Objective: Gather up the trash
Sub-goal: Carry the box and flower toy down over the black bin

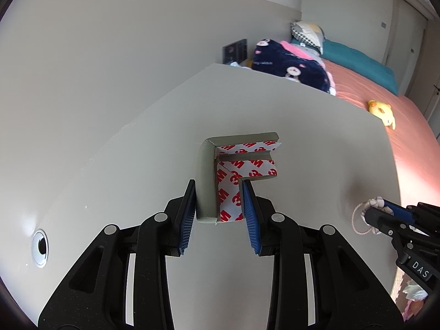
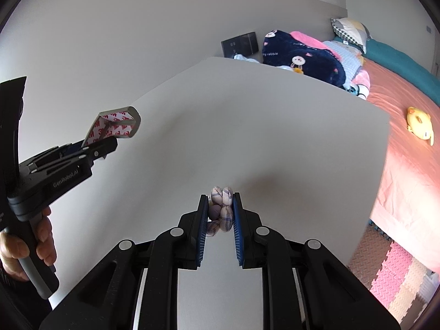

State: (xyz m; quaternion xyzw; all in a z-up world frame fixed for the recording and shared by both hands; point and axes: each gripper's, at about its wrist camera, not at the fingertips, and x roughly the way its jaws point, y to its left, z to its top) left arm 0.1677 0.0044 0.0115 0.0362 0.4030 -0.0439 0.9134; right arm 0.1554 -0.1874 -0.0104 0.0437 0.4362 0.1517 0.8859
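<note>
My left gripper [image 1: 219, 189] is shut on a grey foam corner guard [image 1: 208, 176] with red-and-white 3M tape backing, held above the white table [image 1: 302, 126]. It also shows in the right wrist view [image 2: 117, 126], lifted off the table at the left. My right gripper [image 2: 220, 200] is shut on a small knotted cloth scrunchie [image 2: 221, 209], pale with purple lines, held just over the table. In the left wrist view the right gripper [image 1: 376, 209] is at the right edge with the scrunchie [image 1: 372, 203] and a thin loop of string hanging from it.
A round cable hole [image 1: 40, 247] is in the table at the left. Beyond the table's far edge is a bed with a pink sheet [image 2: 407, 165], a navy blanket [image 2: 302, 60] and a yellow plush toy [image 2: 420, 126]. Foam floor mats [image 2: 393, 269] lie at the right.
</note>
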